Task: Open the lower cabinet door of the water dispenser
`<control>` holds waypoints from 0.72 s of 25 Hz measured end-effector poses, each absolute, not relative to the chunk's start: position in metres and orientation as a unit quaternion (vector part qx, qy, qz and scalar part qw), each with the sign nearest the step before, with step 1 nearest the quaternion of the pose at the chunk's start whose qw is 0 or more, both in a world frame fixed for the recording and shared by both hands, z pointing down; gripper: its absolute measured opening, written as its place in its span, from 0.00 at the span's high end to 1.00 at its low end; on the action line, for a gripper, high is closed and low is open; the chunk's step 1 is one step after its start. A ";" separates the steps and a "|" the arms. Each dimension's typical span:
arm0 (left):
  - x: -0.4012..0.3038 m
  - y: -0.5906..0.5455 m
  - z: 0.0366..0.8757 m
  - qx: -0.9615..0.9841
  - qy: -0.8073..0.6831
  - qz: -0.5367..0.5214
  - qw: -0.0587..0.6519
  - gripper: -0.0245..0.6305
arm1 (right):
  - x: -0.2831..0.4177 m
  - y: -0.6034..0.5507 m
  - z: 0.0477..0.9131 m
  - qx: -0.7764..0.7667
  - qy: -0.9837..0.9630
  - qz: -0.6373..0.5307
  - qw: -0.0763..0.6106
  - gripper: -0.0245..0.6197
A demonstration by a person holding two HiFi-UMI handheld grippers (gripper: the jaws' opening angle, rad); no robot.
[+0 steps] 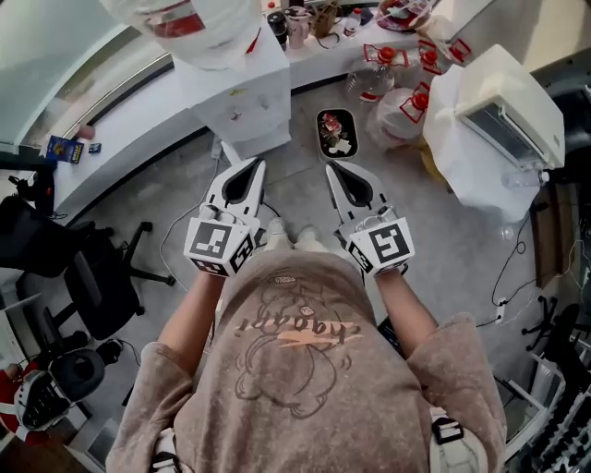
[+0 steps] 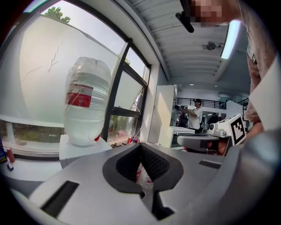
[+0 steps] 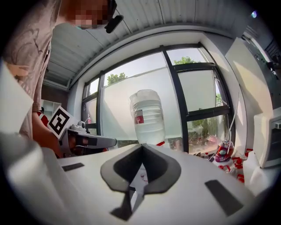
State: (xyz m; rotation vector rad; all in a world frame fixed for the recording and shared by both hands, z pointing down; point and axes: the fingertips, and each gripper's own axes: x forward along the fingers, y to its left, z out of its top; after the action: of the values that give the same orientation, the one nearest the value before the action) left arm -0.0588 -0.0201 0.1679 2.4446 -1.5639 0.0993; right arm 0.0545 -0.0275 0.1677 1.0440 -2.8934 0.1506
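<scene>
**Head view.** Nearest: the person's sweater. Ahead of it are the left tool and right tool, side by side and short of the dispenser. Both are pinched together and empty. The bottle sits on top of the dispenser. The lower door is on the front face, which is hidden at this steep angle. On the floor, a tray lies just right of the dispenser and jugs stand further right. A cable trails to the left of the dispenser.

**Left gripper view.** The left tool has its tips meeting with nothing between them. It looks level at the bottle, so it is up near the dispenser's top. No door is in frame.

**Right gripper view.** The right tool is fully closed and empty. It also faces the bottle.

**Risks (judgement).**
- Both tools are high and the door is low. A blind descent could knock the bottle or scrape the front.
- Closed tips cannot take a door edge or handle and would likely slip off unless opened first.
- The opening door, or a foot, may strike the tray.
- The cable could snag a step.
</scene>
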 end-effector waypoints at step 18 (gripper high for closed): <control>-0.057 -0.044 0.138 0.839 -0.540 0.009 0.071 0.94 | 0.098 -0.047 0.129 0.410 -0.912 0.013 0.010 0.95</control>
State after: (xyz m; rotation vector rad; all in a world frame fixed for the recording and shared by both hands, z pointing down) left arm -0.0567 -0.0436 0.1383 2.5218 -1.6233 0.0272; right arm 0.0977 -0.0474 0.1285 1.2785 -2.8476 0.0399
